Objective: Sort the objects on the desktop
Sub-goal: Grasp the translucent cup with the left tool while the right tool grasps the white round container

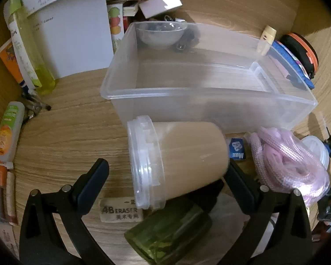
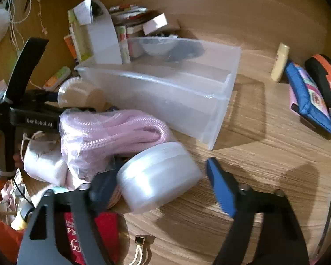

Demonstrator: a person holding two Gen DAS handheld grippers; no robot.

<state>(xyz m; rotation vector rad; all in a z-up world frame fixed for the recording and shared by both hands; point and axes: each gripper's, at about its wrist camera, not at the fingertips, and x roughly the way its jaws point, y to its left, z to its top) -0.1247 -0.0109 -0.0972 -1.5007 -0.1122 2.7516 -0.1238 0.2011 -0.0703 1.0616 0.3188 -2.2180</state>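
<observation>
A clear lidded cup lies on its side on the wooden desk, in front of the clear storage bin. My left gripper is open wide around it; the left pad stands clear of the lid, the right pad is close by the cup's base. In the right wrist view the same cup shows beyond a bag of pink rope. A round translucent tub sits between the fingers of my right gripper. The blue right pad stands a little off the tub; the left one is blurred.
An eraser and a green jar lie under the left gripper. The bin holds only a divider; a small bowl sits behind it. A blue pouch and an orange-black case lie right, and bottles and books stand left.
</observation>
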